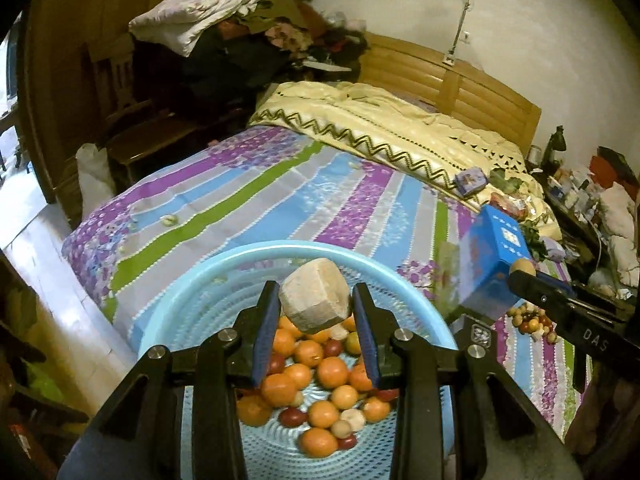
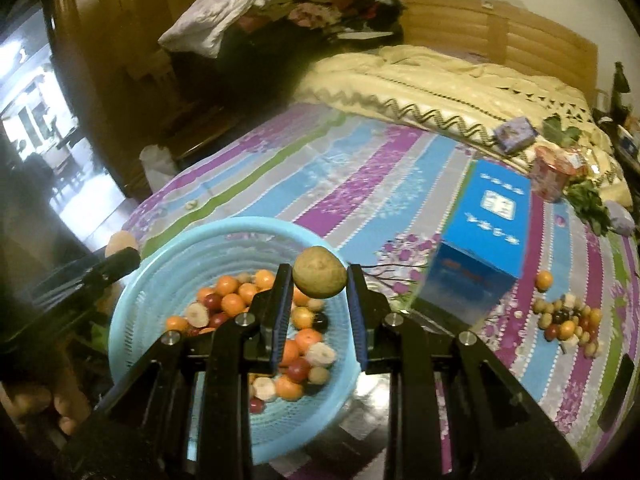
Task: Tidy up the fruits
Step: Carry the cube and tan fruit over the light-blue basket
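L gripper (image 1: pixel 316 300): clenched on 1 pale cut fruit (image 1: pixel 314 295)
R gripper (image 2: pixel 319 280): clenched on 1 round brown fruit (image 2: pixel 319 277)
Baskets: 1 blue basket (image 1: pixel 192 280), many small fruits, too many to count
Boxes: 1 blue box (image 2: pixel 486 224)

One light-blue mesh basket (image 2: pixel 132 280) sits on the striped bedsheet (image 1: pixel 280 200), and everything else is placed from it. Inside the basket lie about a dozen orange citrus fruits (image 1: pixel 320 374), roughly five dark red ones (image 1: pixel 293 417) and a few pale cut pieces (image 2: pixel 320 354); the exact totals are hard to fix because the heap overlaps. Above the basket are two held fruits: one large pale peeled fruit (image 1: pixel 314 300) and one smaller brownish round fruit (image 2: pixel 319 276). To the right of the basket stands one blue carton (image 2: pixel 486 228). Farther right lies one loose cluster of small mixed fruits (image 2: pixel 566 322), too small to count, with one single orange (image 2: pixel 544 280) just beside it.
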